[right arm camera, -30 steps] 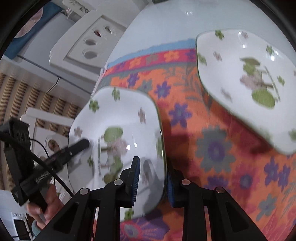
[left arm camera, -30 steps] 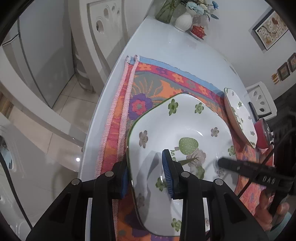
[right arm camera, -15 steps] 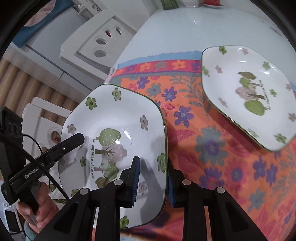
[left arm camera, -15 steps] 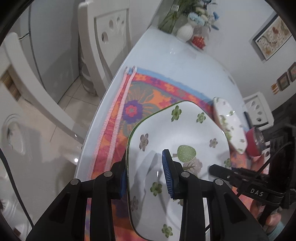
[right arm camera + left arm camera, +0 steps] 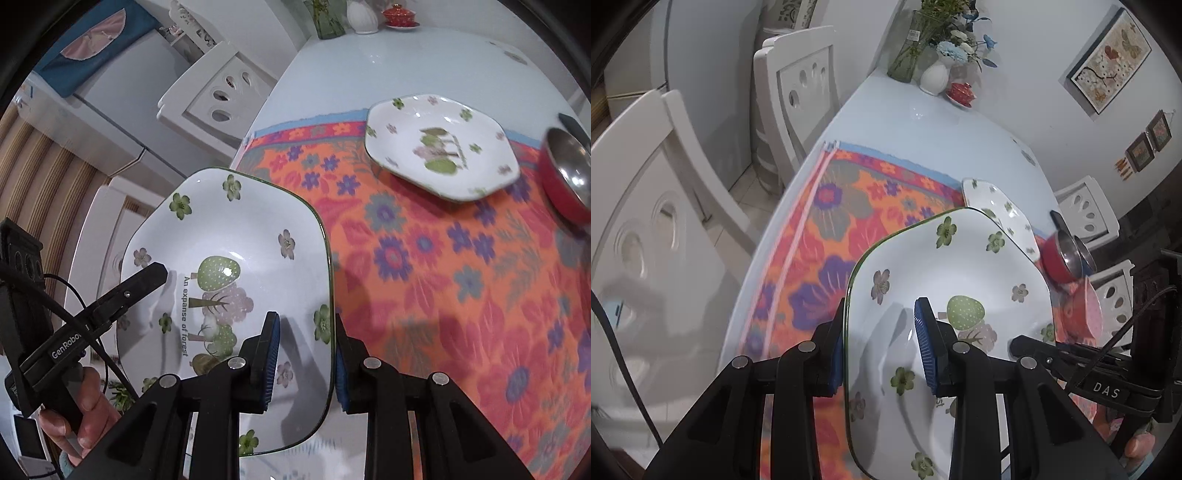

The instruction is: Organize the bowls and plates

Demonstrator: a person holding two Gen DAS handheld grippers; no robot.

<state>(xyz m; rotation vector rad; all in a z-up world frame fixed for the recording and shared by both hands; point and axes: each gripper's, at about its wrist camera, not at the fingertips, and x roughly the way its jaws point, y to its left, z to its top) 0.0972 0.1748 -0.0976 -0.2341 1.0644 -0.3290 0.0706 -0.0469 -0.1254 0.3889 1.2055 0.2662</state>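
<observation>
A large white square plate (image 5: 945,280) with green flowers and a tree picture is held in the air above the table. My left gripper (image 5: 882,347) is shut on its left rim. My right gripper (image 5: 304,354) is shut on its right rim, and the plate (image 5: 229,280) fills the left of the right wrist view. A smaller white flowered plate (image 5: 439,147) lies on the floral mat (image 5: 461,288) further back; it also shows in the left wrist view (image 5: 997,210). A red bowl with a steel inside (image 5: 569,173) sits to its right.
The floral mat (image 5: 849,221) covers the near part of a pale blue table (image 5: 923,125). A vase with flowers (image 5: 934,74) and a small red lidded cup (image 5: 962,92) stand at the far end. White chairs (image 5: 798,88) stand along the table's left side.
Both grippers have lifted the large plate higher and pulled it back from the mat. The small plate and red bowl now show farther away.
</observation>
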